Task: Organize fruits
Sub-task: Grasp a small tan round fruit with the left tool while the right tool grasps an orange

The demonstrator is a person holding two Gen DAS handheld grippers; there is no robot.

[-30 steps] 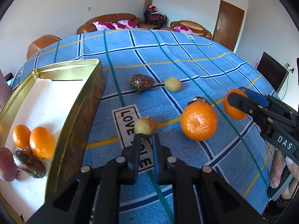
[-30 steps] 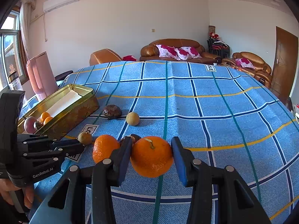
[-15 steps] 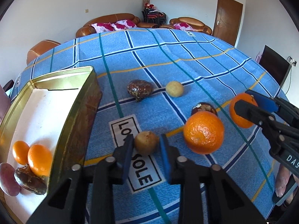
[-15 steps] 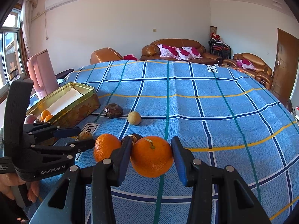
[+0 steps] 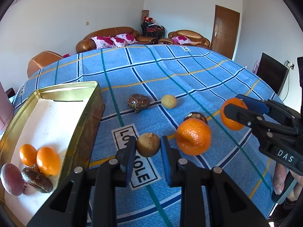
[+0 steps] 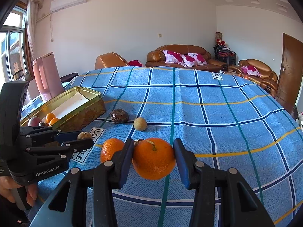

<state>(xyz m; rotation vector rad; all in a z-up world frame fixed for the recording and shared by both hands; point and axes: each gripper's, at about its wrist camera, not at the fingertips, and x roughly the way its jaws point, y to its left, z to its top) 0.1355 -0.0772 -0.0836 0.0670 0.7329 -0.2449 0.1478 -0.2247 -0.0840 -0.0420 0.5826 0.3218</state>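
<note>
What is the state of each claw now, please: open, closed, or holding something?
Left claw: closed on the small brownish fruit.
Right claw: closed on the orange, which has a stem on top.

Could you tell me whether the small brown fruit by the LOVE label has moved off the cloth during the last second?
Cannot tell whether it has left the cloth. The small brown fruit hardly shifted against the label; the left gripper came forward around it.
</note>
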